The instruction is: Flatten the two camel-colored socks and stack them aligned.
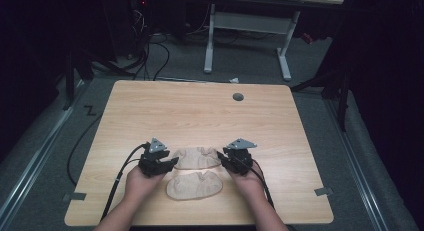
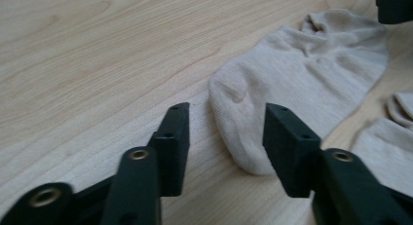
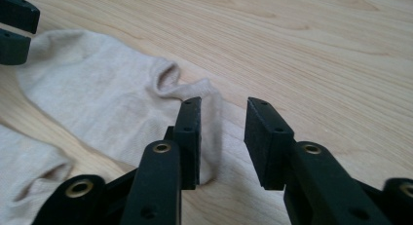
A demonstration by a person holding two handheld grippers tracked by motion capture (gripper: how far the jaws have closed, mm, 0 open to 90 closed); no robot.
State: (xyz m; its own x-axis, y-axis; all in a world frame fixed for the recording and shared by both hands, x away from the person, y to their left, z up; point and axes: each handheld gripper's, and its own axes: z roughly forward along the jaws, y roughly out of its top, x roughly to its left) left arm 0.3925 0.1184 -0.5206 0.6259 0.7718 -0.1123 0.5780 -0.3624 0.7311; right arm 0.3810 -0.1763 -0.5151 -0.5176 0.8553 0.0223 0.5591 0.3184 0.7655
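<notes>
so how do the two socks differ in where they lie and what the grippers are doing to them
The far sock lies between the left gripper and right gripper, whose open jaws sit at its two ends. The near sock lies closer to the person, with no jaws at its ends. Both are beige, low-cut and flat on the table, side by side.

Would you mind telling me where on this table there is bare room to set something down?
The far half of the table, from the two socks up to the grey round cap, is bare wood. So are the strips outside each hand. It is crowded near the front: the left gripper and right gripper flank the far sock, with the near sock just before it.
</notes>
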